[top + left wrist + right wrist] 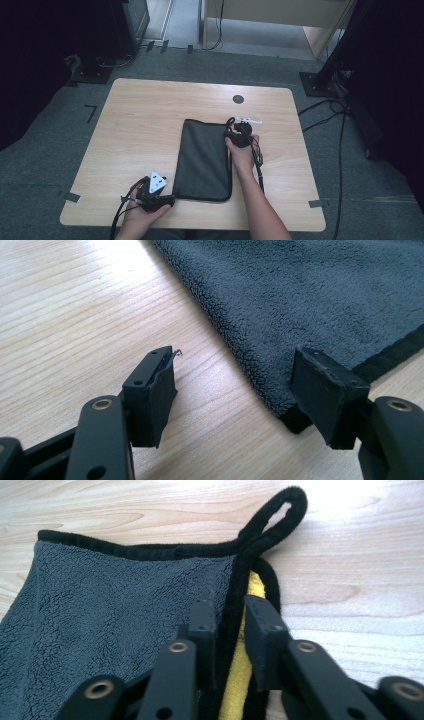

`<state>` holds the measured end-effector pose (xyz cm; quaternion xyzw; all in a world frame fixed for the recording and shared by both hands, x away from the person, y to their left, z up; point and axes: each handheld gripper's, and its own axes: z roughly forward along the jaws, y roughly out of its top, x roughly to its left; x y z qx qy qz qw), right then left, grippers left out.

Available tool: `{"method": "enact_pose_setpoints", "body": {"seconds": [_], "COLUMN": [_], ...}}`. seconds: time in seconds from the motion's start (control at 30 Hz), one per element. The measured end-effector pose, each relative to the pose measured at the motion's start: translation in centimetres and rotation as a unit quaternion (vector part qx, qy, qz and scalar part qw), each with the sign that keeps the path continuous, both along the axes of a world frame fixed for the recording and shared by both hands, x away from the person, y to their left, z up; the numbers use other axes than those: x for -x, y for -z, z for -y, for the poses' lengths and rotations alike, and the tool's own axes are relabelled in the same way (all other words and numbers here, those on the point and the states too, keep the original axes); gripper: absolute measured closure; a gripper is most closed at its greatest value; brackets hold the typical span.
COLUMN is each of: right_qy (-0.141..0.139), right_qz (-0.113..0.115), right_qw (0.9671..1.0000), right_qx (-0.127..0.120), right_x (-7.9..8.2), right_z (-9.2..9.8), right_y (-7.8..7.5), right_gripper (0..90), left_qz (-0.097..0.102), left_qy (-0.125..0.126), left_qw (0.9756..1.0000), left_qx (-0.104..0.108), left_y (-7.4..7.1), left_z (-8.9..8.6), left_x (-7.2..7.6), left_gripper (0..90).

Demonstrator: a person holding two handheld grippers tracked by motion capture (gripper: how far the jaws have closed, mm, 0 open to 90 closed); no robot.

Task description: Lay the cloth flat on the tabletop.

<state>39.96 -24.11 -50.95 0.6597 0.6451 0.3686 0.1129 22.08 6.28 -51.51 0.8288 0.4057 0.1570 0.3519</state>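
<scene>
On the wooden table (145,115) – no readable writing – right gripper (231,622) pinches the towel (202,157) edge; left gripper (232,390) gapes.

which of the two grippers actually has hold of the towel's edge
The right gripper, at the towel's far corner by the loop: its jaws pinch the black hem. The left gripper stands open around the near corner.

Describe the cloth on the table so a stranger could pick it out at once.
Start at the light wooden table. Near its middle lies a folded dark grey towel, fleecy, with black piping along its edges. It stands apart by the black hanging loop at its far right corner and a yellow underside showing where the right gripper pinches that edge.
</scene>
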Motion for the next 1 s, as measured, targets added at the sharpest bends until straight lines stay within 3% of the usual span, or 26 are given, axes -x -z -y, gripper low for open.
{"method": "enact_pose_setpoints", "body": {"seconds": [0.07,0.2,0.3,0.33,0.4,0.43,0.53,0.6,0.63,0.67,0.7,0.8,0.83,0.87,0.93,0.97,1.0], "right_qy": [-0.006,-0.003,0.002,0.002,0.006,0.009,0.018,0.017,0.013,0.013,-0.002,-0.015,-0.021,-0.021,-0.024,-0.031,-0.031], "right_qz": [0.006,0.016,0.038,0.038,0.029,0.009,0.017,0.029,0.027,0.027,0.018,0.009,0.012,0.009,0.006,0.010,0.010], "right_qw": [0.9999,0.9999,0.9982,0.9982,0.9971,0.9969,0.9985,0.9991,0.9993,0.9993,0.9993,0.9988,0.9971,0.9964,0.9962,0.9968,0.9968], "right_qx": [0.008,0.004,0.047,0.047,0.070,0.078,0.049,0.026,0.022,0.022,0.031,0.046,0.073,0.081,0.083,0.073,0.073], "right_x": [0.0,0.1,0.5,0.5,0.4,0.0,-0.2,-0.3,-0.5,-0.5,-0.9,-1.3,-1.5,-1.6,-1.7,-1.8,-1.8], "right_z": [0.1,0.3,0.2,0.2,0.2,0.6,1.4,1.8,1.8,1.8,1.6,1.2,1.0,1.0,1.1,1.3,1.3], "right_y": [-0.2,-0.8,-1.7,-1.7,-1.5,-0.8,-0.7,-1.0,-1.1,-1.1,-1.1,-1.0,-0.8,-0.7,-0.5,-0.3,-0.3], "right_gripper": [87.1,89.1,89.2,89.2,87.2,78.8,74.2,71.8,69.6,69.6,64.8,63.1,62.7,61.5,61.2,61.1,61.1], "left_qz": [0.000,0.000,0.000,0.000,0.000,0.000,0.000,-0.005,-0.021,-0.021,-0.030,-0.039,-0.048,-0.050,-0.054,-0.053,-0.053], "left_qy": [0.001,0.000,0.000,0.001,0.000,0.000,0.001,0.004,0.011,0.011,0.012,0.011,0.005,0.001,-0.006,-0.017,-0.017], "left_qw": [1.0000,1.0000,1.0000,1.0000,1.0000,1.0000,1.0000,0.9999,0.9994,0.9994,0.9988,0.9978,0.9968,0.9961,0.9953,0.9948,0.9948], "left_qx": [0.000,0.000,0.000,0.000,0.000,0.000,0.001,0.009,0.027,0.027,0.038,0.053,0.064,0.072,0.081,0.085,0.085], "left_y": [0.0,0.0,0.0,0.0,0.0,0.0,0.0,0.0,-0.1,-0.1,-0.2,-0.4,-0.7,-0.9,-1.1,-1.4,-1.4], "left_z": [0.0,0.0,0.0,0.0,0.0,0.0,0.0,-0.2,-0.6,-0.6,-0.8,-1.1,-1.4,-1.7,-1.9,-2.1,-2.1], "left_x": [0.0,0.0,0.0,0.0,0.0,0.0,0.0,-0.1,-0.5,-0.5,-0.8,-1.3,-2.1,-2.7,-3.3,-4.5,-4.5], "left_gripper": [34.5,34.5,34.5,34.5,34.5,34.5,34.5,33.2,31.9,31.4,30.2,28.4,27.9,27.9,27.9,28.1,28.1]}}
